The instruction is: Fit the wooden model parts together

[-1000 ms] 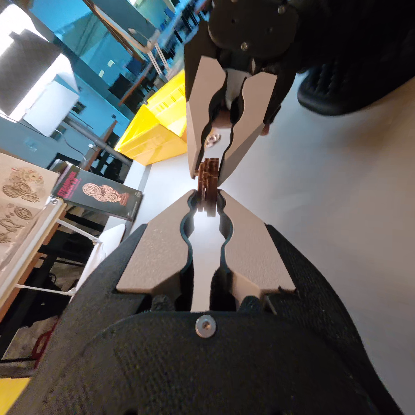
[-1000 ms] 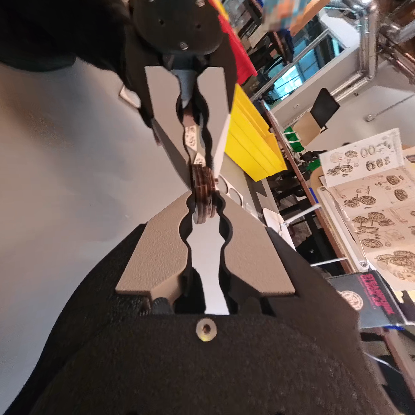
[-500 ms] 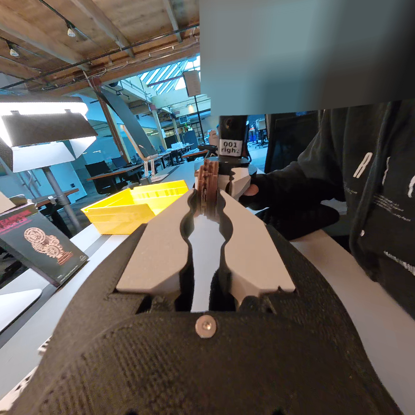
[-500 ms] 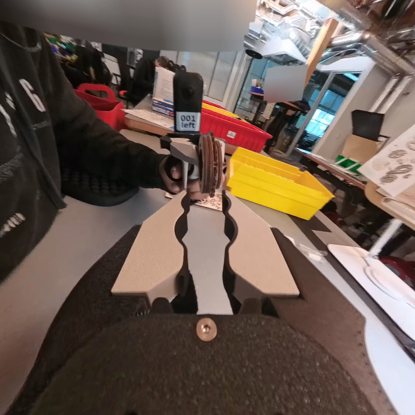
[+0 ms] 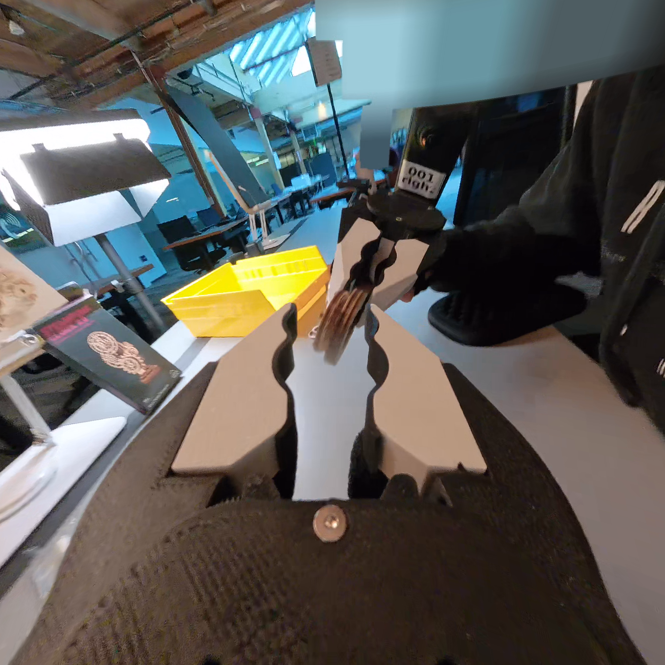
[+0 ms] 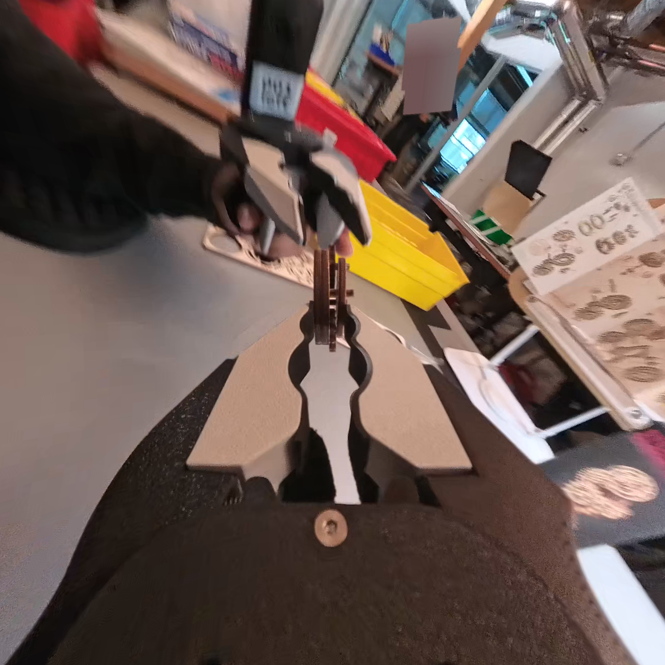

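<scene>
Your left gripper [image 5: 329, 320] stands open and empty, just short of the wooden gear stack [image 5: 340, 318]. Your right gripper [image 6: 329, 318] clamps that stack at its fingertips, above the grey table [image 6: 108, 324], yellow bin [image 6: 403, 259] behind.

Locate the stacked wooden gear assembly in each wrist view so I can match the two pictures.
Left wrist view: the wooden gear assembly sits just above centre, clamped by the far right gripper, between but apart from this view's own open fingers.
Right wrist view: it stands upright at centre, pinched between this view's fingertips.
Shared landmark: the yellow bin behind it on the table.
</scene>
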The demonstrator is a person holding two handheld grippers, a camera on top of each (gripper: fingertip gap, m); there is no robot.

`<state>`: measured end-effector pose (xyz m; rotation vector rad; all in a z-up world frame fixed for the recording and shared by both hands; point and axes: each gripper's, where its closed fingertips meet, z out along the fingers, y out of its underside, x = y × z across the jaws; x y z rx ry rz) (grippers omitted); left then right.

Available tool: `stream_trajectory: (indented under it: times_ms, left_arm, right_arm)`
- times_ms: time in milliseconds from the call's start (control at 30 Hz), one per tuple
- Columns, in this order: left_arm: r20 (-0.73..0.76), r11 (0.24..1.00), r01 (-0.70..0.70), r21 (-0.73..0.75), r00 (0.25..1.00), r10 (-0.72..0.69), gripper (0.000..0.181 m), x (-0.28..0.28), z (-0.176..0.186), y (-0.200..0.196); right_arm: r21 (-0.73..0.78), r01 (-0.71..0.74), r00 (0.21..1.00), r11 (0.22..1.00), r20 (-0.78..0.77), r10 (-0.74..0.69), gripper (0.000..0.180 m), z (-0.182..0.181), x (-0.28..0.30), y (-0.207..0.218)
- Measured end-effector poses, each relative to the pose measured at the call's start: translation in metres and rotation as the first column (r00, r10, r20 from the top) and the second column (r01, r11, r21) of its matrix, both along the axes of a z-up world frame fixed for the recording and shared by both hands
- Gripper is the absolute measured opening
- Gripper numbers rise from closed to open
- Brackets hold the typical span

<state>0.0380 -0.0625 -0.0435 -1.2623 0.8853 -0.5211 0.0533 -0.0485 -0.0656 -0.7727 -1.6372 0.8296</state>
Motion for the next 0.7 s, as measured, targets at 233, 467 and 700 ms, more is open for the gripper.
stream_trajectory:
  times_ms: [233,467,700]
  left_arm:
    - [-0.394,0.993,-0.114,0.002,0.913,0.106,0.025,0.013,-0.049,0.009]
    - [-0.409,0.993,-0.118,0.017,0.906,0.115,0.015,0.013,-0.044,0.007]
    - [-0.288,0.998,-0.046,0.038,0.956,0.055,0.014,0.017,-0.025,-0.003]
  right_arm:
    - [0.24,0.058,0.986,0.969,0.137,-0.093,0.014,-0.031,-0.011,0.0]
    - [0.16,0.026,0.993,0.987,0.111,-0.044,0.015,-0.023,-0.009,-0.005]
    - [-0.061,-0.052,0.999,0.997,0.007,0.053,0.037,-0.005,0.002,-0.001]
